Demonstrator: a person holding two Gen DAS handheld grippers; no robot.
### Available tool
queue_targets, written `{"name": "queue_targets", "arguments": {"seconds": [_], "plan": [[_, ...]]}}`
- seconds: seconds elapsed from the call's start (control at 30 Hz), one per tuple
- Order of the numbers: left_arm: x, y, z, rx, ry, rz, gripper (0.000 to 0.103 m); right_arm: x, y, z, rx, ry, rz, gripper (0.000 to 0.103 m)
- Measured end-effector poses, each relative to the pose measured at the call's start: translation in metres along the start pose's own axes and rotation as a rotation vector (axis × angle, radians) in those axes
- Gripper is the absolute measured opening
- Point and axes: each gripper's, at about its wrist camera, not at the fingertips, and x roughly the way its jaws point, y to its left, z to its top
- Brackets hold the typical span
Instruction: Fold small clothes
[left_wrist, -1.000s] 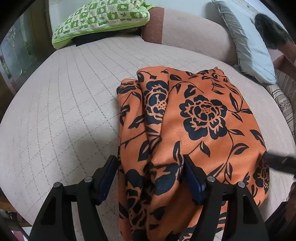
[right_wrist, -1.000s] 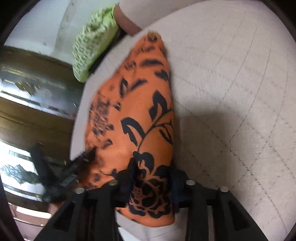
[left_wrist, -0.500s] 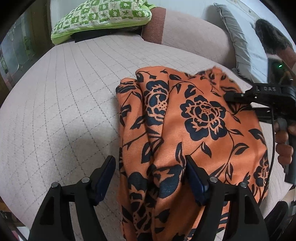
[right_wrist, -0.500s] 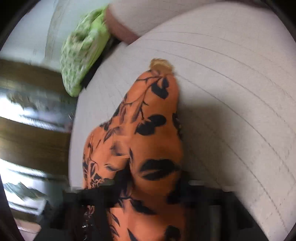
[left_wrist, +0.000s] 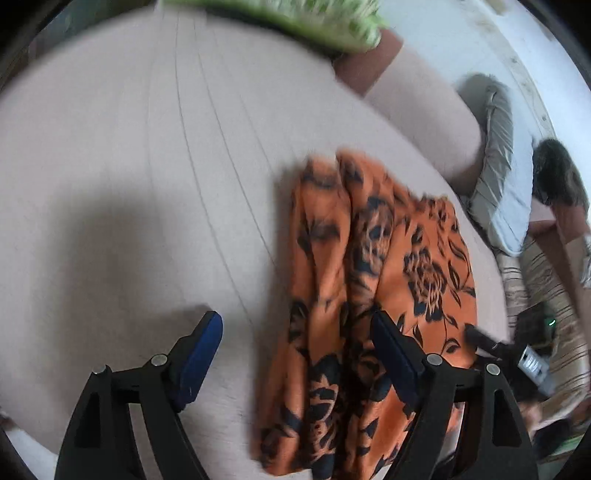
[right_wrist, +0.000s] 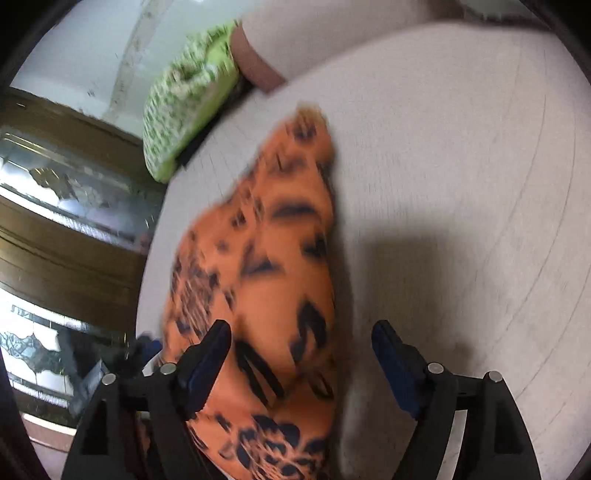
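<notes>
An orange garment with a black flower print (left_wrist: 373, 295) lies folded in long pleats on the beige quilted sofa seat (left_wrist: 147, 184). My left gripper (left_wrist: 295, 354) is open above the garment's near end, its left finger over bare cushion. In the right wrist view the garment (right_wrist: 266, 266) stretches away from me, and my right gripper (right_wrist: 301, 363) is open with its fingers wide on either side of the cloth's near part. The right gripper's black body (left_wrist: 517, 354) shows at the garment's right edge in the left wrist view. Both views are blurred.
A green checked cushion (left_wrist: 295, 18) lies at the seat's far end, also in the right wrist view (right_wrist: 184, 107). A grey pillow (left_wrist: 498, 162) and a dark furry item (left_wrist: 557, 173) sit at the right. A wooden glass-fronted cabinet (right_wrist: 55, 206) stands beyond the seat's edge.
My right gripper has opened and let go of the garment, which now lies on the seat. My left gripper has pulled back and shifted left, staying open.
</notes>
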Motion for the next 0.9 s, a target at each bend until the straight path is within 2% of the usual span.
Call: {"name": "queue_targets", "arguments": {"seconds": [0.07, 0.1, 0.13, 0.17, 0.2, 0.27, 0.37, 0.5, 0.63, 0.77, 0.9], "plan": [[-0.002, -0.009, -0.005, 0.041, -0.018, 0.030, 0.081, 0.010, 0.003, -0.010, -0.030, 0.028, 0.025, 0.081], [-0.002, -0.013, -0.007, 0.057, -0.014, 0.031, 0.063, 0.010, 0.007, -0.013, -0.065, 0.022, 0.019, 0.079], [0.001, -0.020, -0.008, 0.081, 0.020, -0.007, 0.043, 0.012, 0.011, -0.014, -0.082, 0.029, 0.019, 0.061], [0.003, -0.023, -0.009, 0.085, 0.036, -0.006, 0.035, 0.017, 0.014, -0.014, -0.085, 0.053, 0.003, 0.055], [0.001, -0.028, -0.009, 0.106, 0.026, 0.026, 0.026, 0.018, 0.016, -0.016, -0.097, 0.056, -0.020, 0.052], [-0.003, -0.038, -0.009, 0.150, 0.017, 0.070, 0.020, 0.014, 0.026, -0.017, -0.141, 0.053, -0.051, 0.042], [-0.021, -0.055, -0.007, 0.194, -0.024, 0.075, 0.018, -0.001, 0.039, -0.018, -0.184, 0.033, -0.069, 0.037], [-0.062, -0.089, 0.001, 0.255, -0.122, 0.022, 0.017, -0.037, 0.062, -0.011, -0.235, -0.034, -0.063, 0.035], [-0.091, -0.128, 0.025, 0.321, -0.193, -0.053, 0.015, -0.093, 0.080, 0.007, -0.288, -0.117, -0.064, 0.035], [-0.092, -0.159, 0.038, 0.381, -0.222, -0.074, 0.015, -0.143, 0.088, 0.031, -0.329, -0.197, -0.096, 0.035], [-0.062, -0.179, 0.041, 0.396, -0.237, -0.096, 0.015, -0.167, 0.069, 0.050, -0.323, -0.245, -0.115, 0.035]]}}
